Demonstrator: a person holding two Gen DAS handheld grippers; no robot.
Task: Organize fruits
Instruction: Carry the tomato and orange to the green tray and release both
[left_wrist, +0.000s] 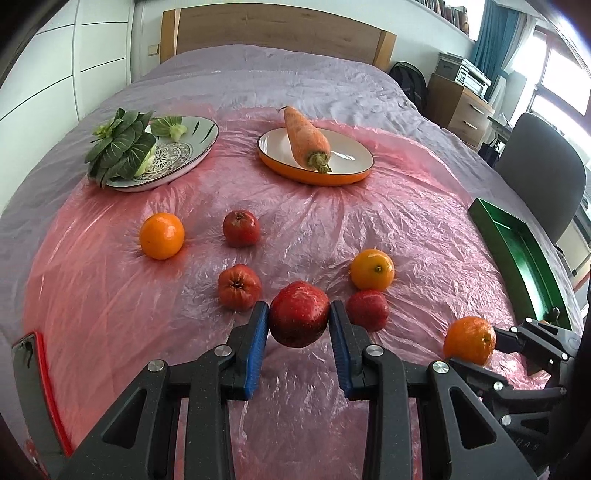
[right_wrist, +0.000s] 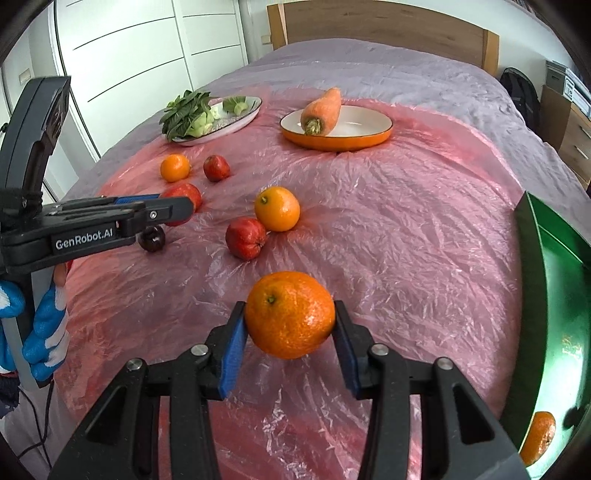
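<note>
Both grippers loaded rn. Left gripper (left_wrist: 299, 325) is clamped on a red apple (left_wrist: 298, 319), lifted off the pink plastic sheet (left_wrist: 388, 221). Right gripper (right_wrist: 290, 325) squeezes an orange (right_wrist: 290, 315), also off the sheet. Green tray (right_wrist: 554, 295) sits at 3 o'clock in the right cam, w/ loose fruit toward 11.

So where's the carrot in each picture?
Left wrist view: the long orange carrot lies on the orange-rimmed white plate, upper middle.
Right wrist view: same carrot on that plate, upper middle, slightly right.
Shared landmark: the wooden headboard behind.
</note>
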